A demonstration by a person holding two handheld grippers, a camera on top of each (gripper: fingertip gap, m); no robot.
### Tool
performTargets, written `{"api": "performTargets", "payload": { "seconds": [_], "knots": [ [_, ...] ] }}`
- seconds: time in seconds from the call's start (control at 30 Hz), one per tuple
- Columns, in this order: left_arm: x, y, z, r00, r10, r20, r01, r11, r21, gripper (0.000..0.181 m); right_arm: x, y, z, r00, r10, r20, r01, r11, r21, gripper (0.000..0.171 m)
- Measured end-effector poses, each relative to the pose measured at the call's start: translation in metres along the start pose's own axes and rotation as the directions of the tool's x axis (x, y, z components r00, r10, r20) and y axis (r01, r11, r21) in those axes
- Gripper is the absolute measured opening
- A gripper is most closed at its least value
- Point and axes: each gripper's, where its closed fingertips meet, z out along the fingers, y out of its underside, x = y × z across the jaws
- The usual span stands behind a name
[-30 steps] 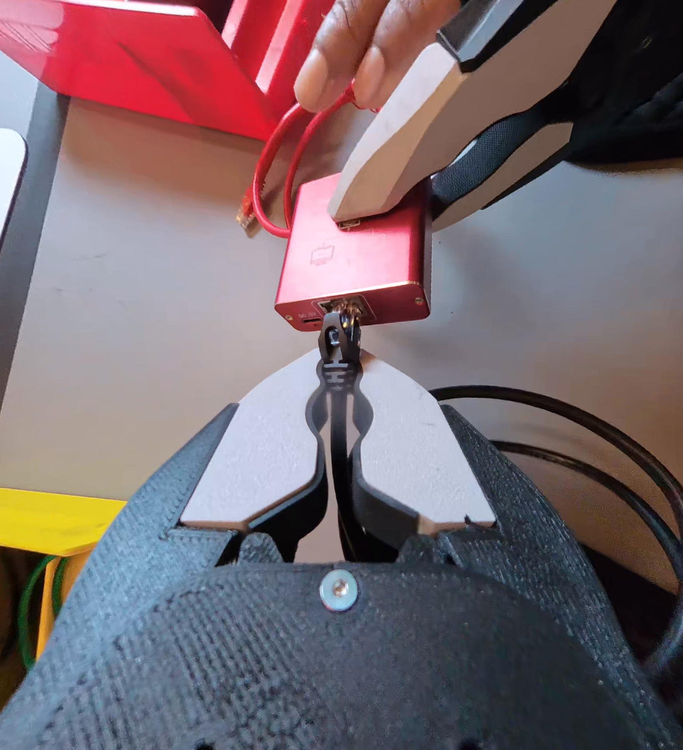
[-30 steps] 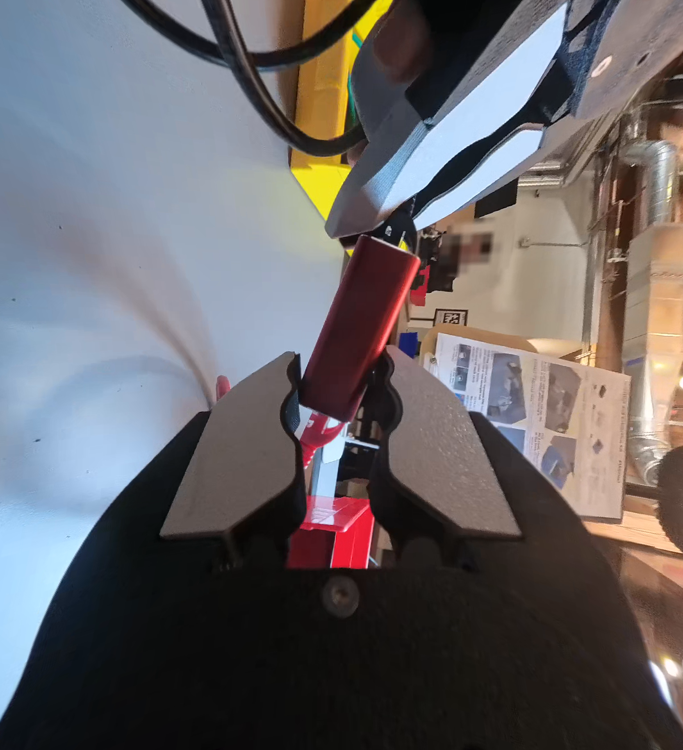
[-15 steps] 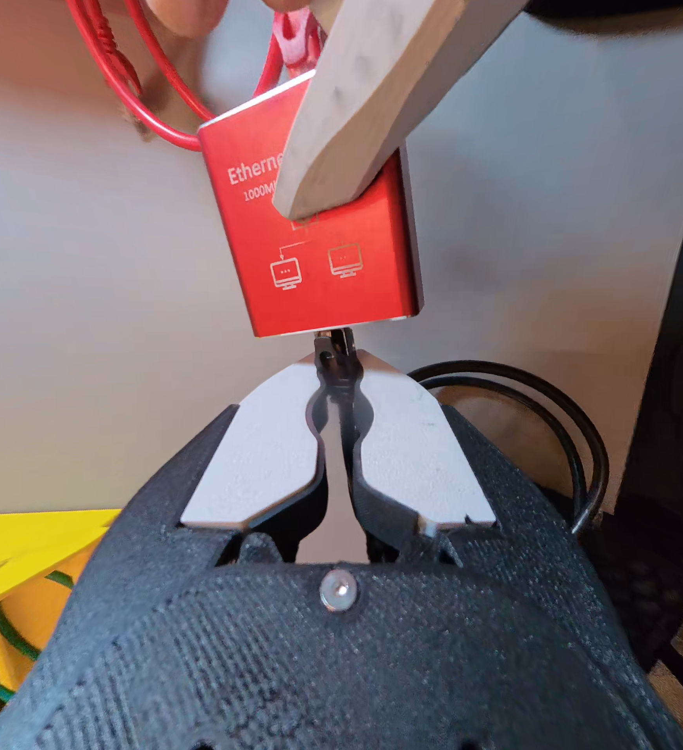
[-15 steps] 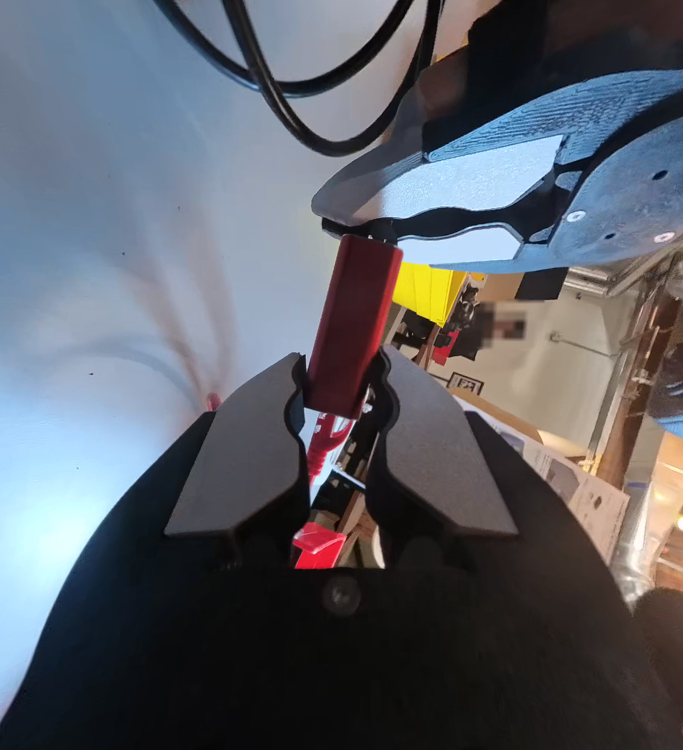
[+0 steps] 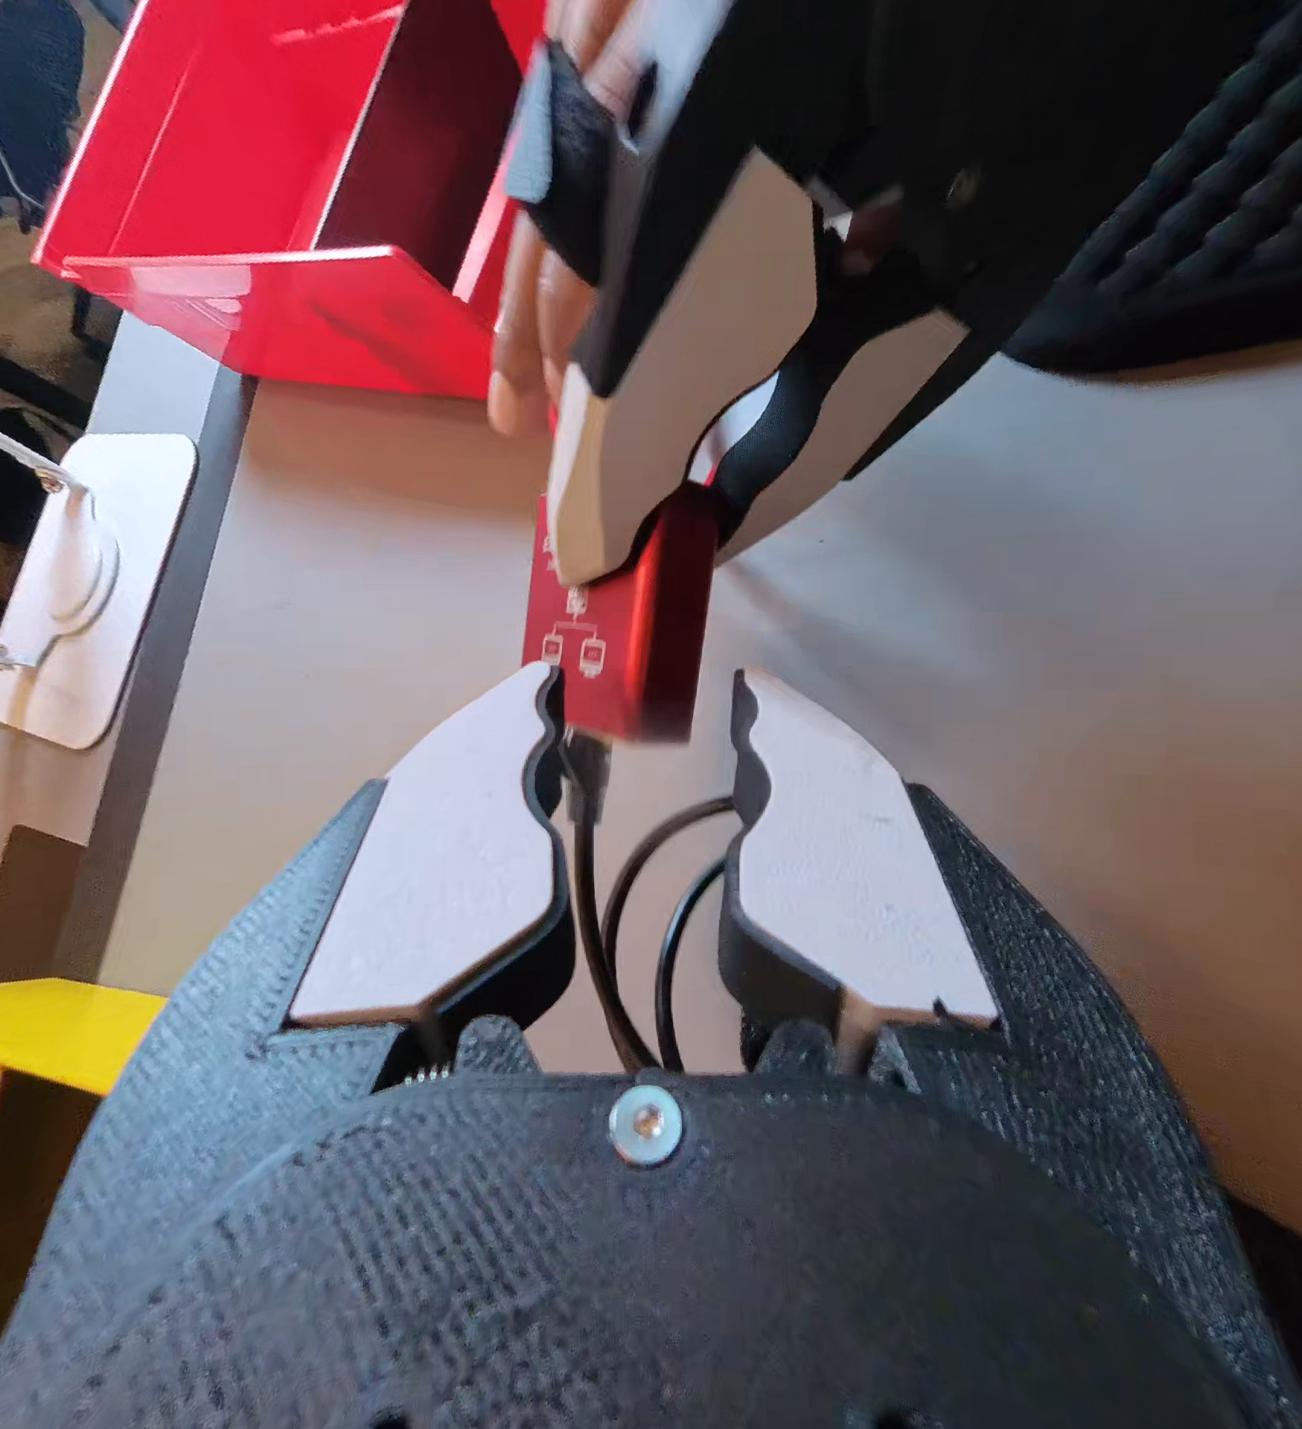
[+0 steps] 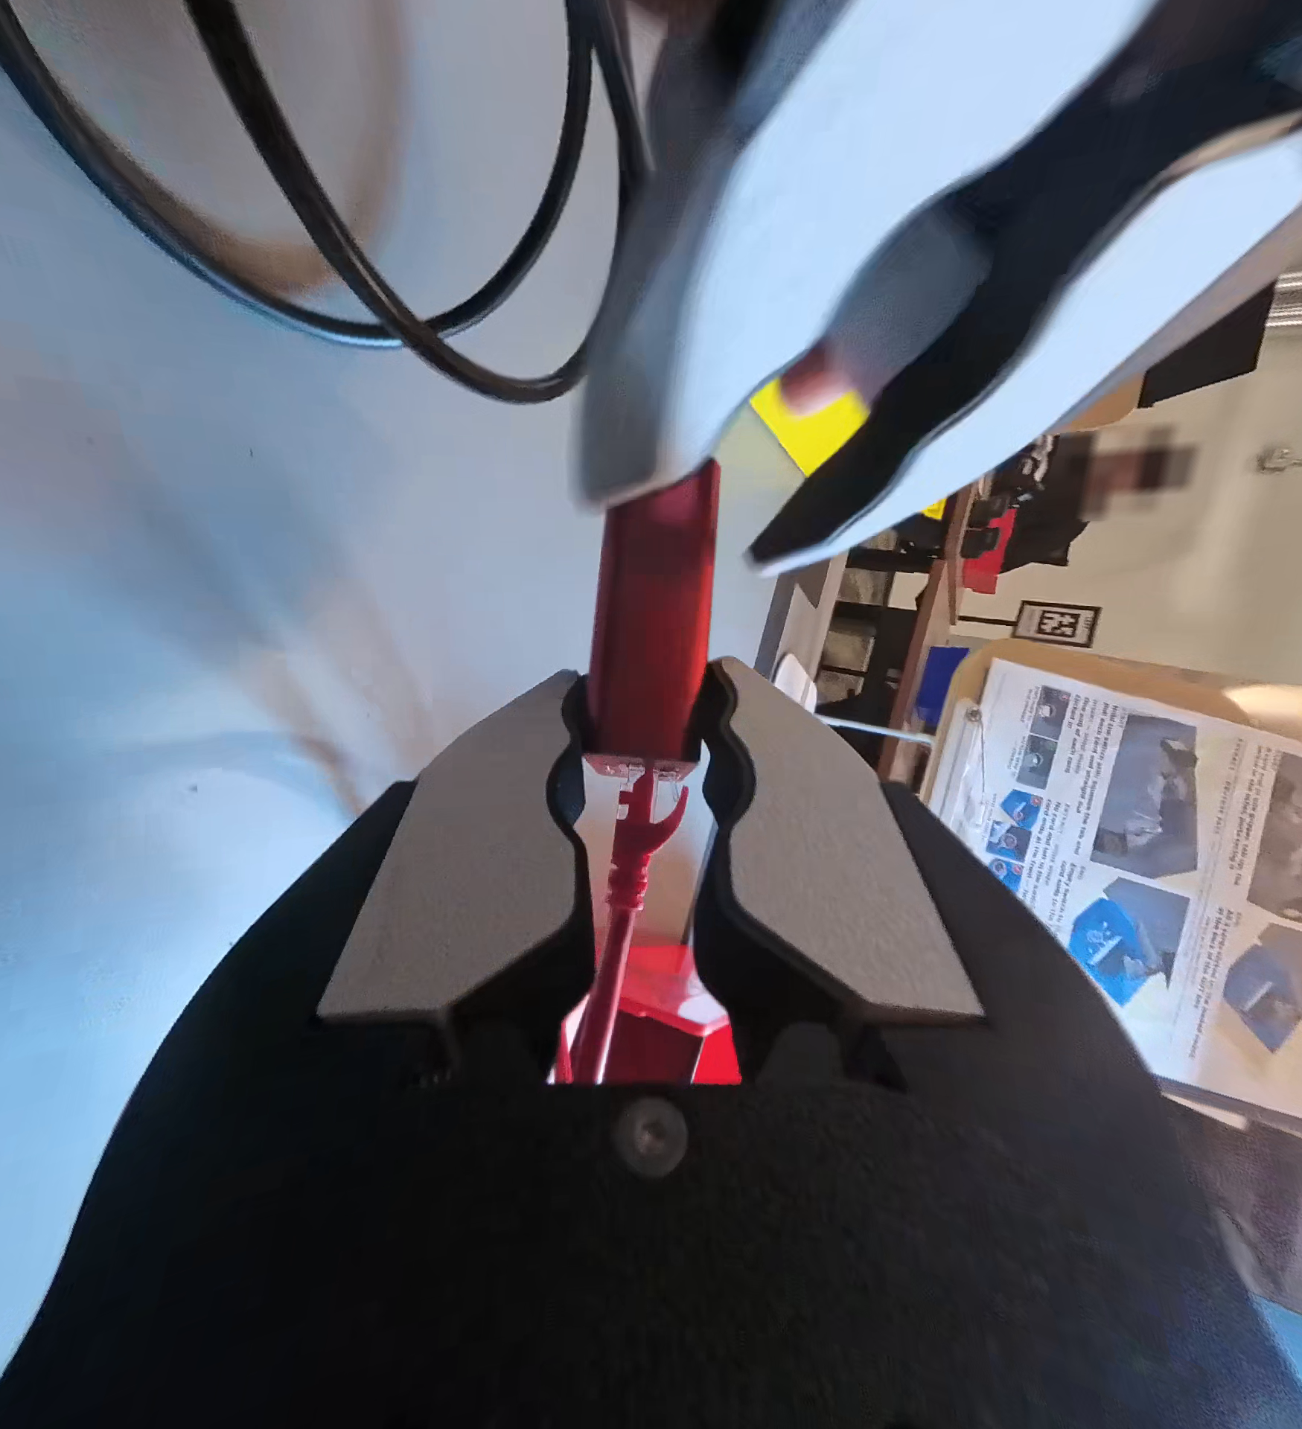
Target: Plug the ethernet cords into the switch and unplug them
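The black cord [image 5: 584, 874] runs out of sight beneath the left hand-held gripper [image 5: 641, 679].

We have opened the left gripper [image 5: 640, 680]: half a second ago its fingers [image 5: 462, 835] were pinched on the black cord's plug, and now they stand wide apart, with the black cord [image 5: 586, 889] hanging free from the switch [image 5: 632, 657] beside the finger at 9 o'clock. The switch has turned from showing its broad printed face to showing mostly its narrow edge. The left wrist view has swung to show the red bin [image 5: 284, 193] at 11 o'clock again. In the right wrist view the red cord [image 6: 624, 874] now hangs in plain sight below the switch.
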Motion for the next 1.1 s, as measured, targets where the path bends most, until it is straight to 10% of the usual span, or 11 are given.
{"api": "performTargets", "payload": {
  "seconds": [0.3, 0.5, 0.67, 0.83, 0.97, 1.1],
  "knots": [
    [-0.034, -0.016, -0.004, 0.996, -0.013, 0.090, -0.011, 0.964, 0.264, 0.028, 0.068, -0.001, -0.057, 0.927, 0.345, -0.146, -0.310, 0.925, 0.219, 0.044],
    [-0.040, -0.023, -0.034, 0.950, -0.204, -0.236, 0.305, 0.768, 0.563, 0.027, 0.098, 0.061, -0.128, 0.597, 0.801, 0.041, -0.655, 0.457, 0.602, 0.044],
    [-0.042, -0.049, -0.083, 0.830, -0.135, -0.541, 0.546, 0.393, 0.740, 0.027, 0.069, 0.115, -0.102, 0.359, 0.873, 0.330, -0.802, 0.108, 0.587, 0.042],
    [-0.050, -0.067, -0.117, 0.677, 0.006, -0.736, 0.733, 0.085, 0.675, 0.027, 0.059, 0.063, -0.069, 0.375, 0.790, 0.485, -0.838, 0.065, 0.541, 0.043],
    [-0.045, -0.075, -0.098, 0.677, -0.031, -0.735, 0.736, 0.037, 0.676, 0.027, 0.073, -0.028, -0.068, 0.468, 0.703, 0.535, -0.798, 0.076, 0.598, 0.055],
    [-0.039, -0.075, -0.080, 0.656, -0.068, -0.751, 0.753, 0.009, 0.657, 0.027, 0.095, -0.052, -0.063, 0.347, 0.748, 0.565, -0.810, -0.065, 0.583, 0.035]
  ]
}}
